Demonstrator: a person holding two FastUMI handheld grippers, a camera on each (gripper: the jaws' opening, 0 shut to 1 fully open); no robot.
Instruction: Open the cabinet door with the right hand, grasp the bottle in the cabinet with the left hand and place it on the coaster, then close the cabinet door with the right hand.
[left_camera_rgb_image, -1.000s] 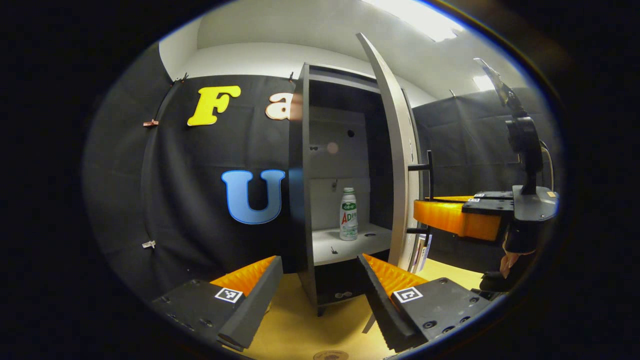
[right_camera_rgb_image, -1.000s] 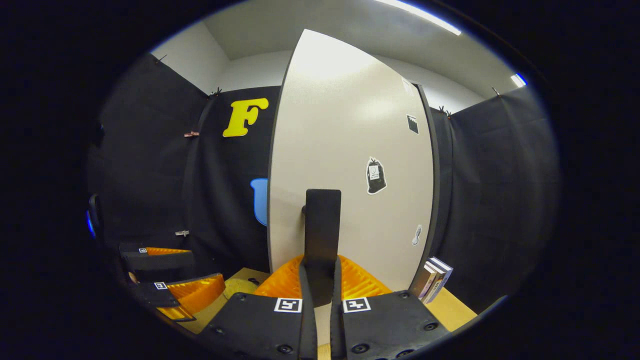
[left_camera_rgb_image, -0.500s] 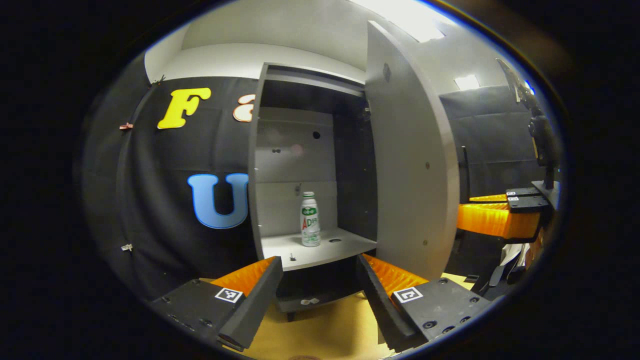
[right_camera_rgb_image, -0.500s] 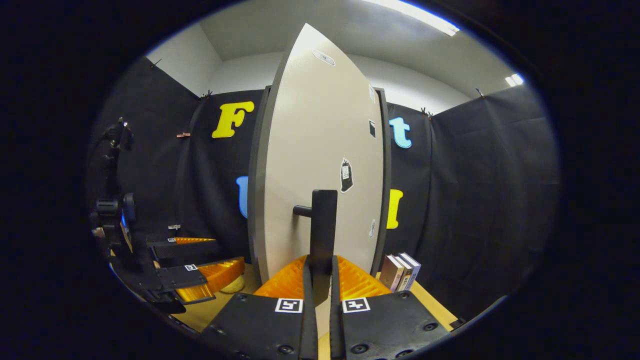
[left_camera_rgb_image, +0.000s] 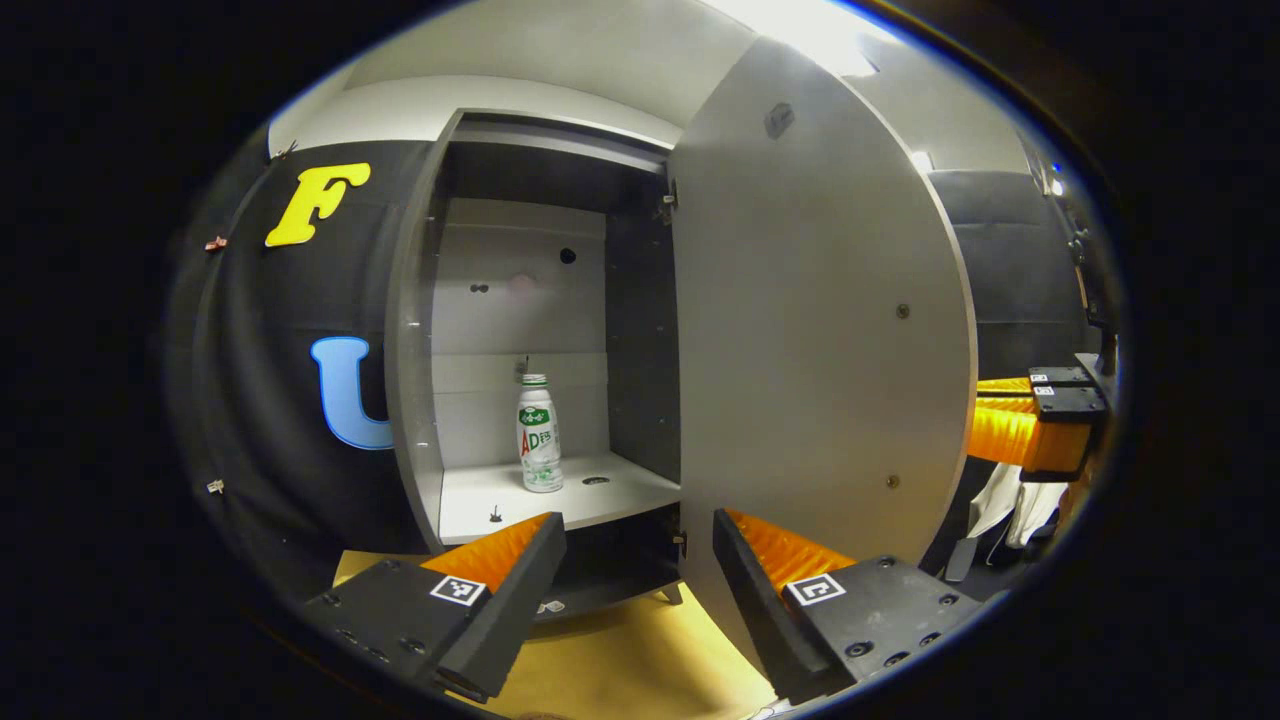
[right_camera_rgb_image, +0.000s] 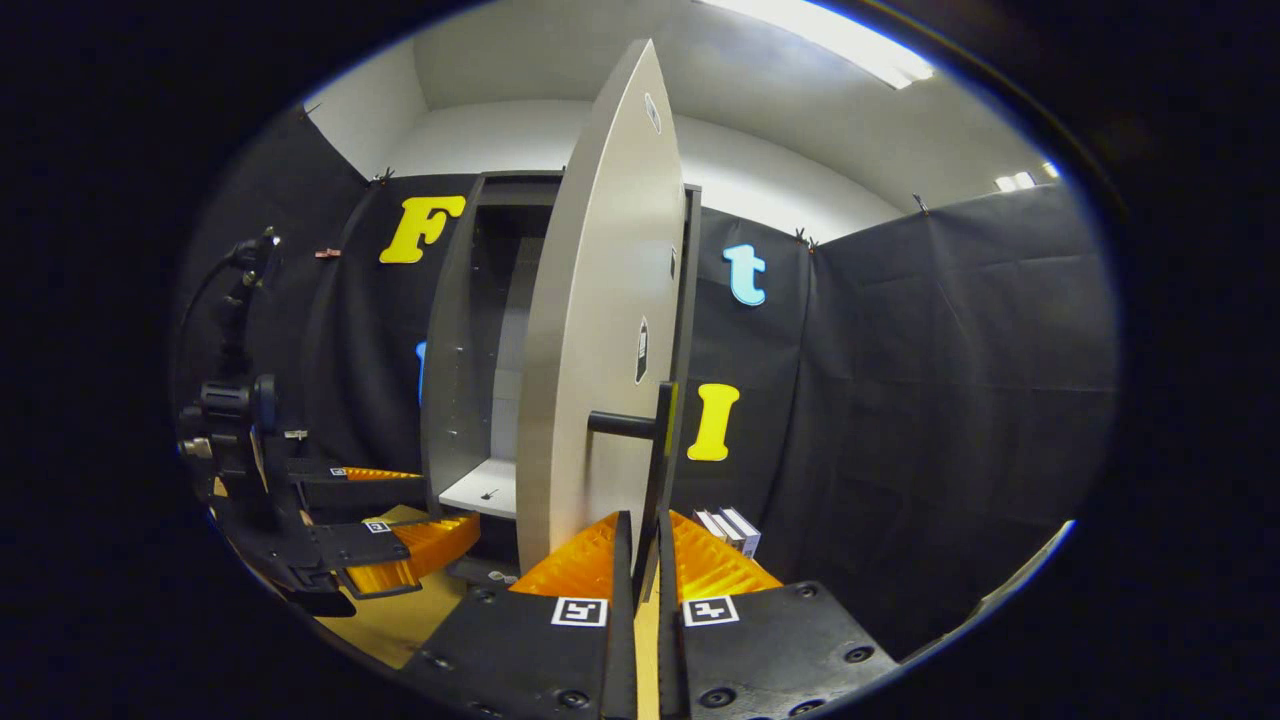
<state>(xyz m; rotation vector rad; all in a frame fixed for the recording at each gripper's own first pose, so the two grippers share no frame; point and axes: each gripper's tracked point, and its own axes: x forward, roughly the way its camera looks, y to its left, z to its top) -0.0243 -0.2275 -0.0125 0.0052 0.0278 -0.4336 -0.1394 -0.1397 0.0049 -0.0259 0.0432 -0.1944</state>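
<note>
The cabinet (left_camera_rgb_image: 520, 300) stands on the yellow counter (left_camera_rgb_image: 640, 660) with its door (left_camera_rgb_image: 820, 330) swung wide to the right. In the left gripper view the bottle (left_camera_rgb_image: 539, 434) stands upright on the pale shelf (left_camera_rgb_image: 560, 495), toward the back, with a small dark ring just to its right. The left tongs (left_camera_rgb_image: 638, 560) hang in front of the shelf's near edge, spread wide and holding nothing, well short of the bottle.

In the right gripper view the right tongs (right_camera_rgb_image: 645, 545) are clamped on the handle (right_camera_rgb_image: 655, 470), a dark upright bar on the door's outer face, with both fingers pressed against it. The door is seen nearly edge-on there. A few books (right_camera_rgb_image: 733, 528) stand on the counter just right of the cabinet, against the dark cloth wall. The left tongs show at the lower left of that view, near the shelf's front edge.
</note>
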